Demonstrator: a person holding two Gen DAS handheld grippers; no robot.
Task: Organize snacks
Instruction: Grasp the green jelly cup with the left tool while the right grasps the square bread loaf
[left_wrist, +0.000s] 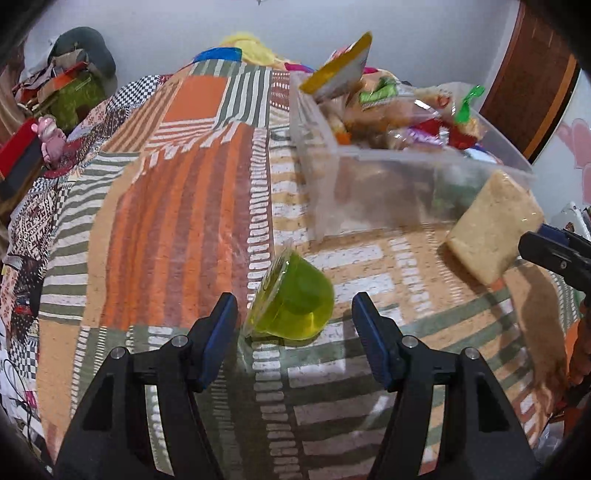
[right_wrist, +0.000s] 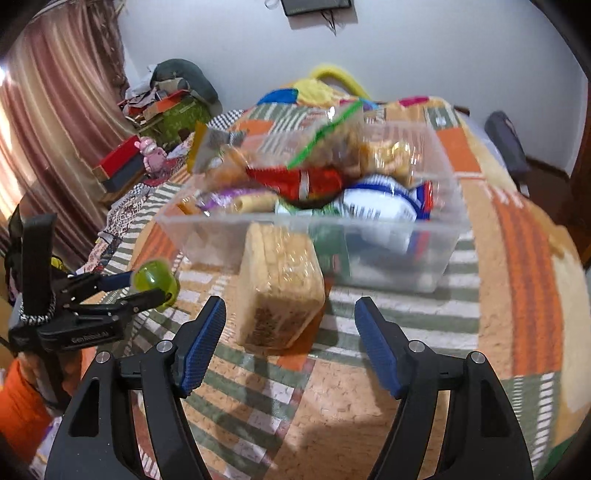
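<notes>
A green jelly cup lies on its side on the patterned cloth, just ahead of and between the fingers of my open left gripper. It also shows in the right wrist view, between the left gripper's fingers. A wrapped pack of beige crackers lies in front of my open right gripper; it shows in the left wrist view too. Behind both stands a clear plastic bin filled with several snack packets.
The patchwork cloth covers the whole surface. At the far left are a red box, a pink toy and piled clothes. A curtain hangs on the left. A wooden door stands at right.
</notes>
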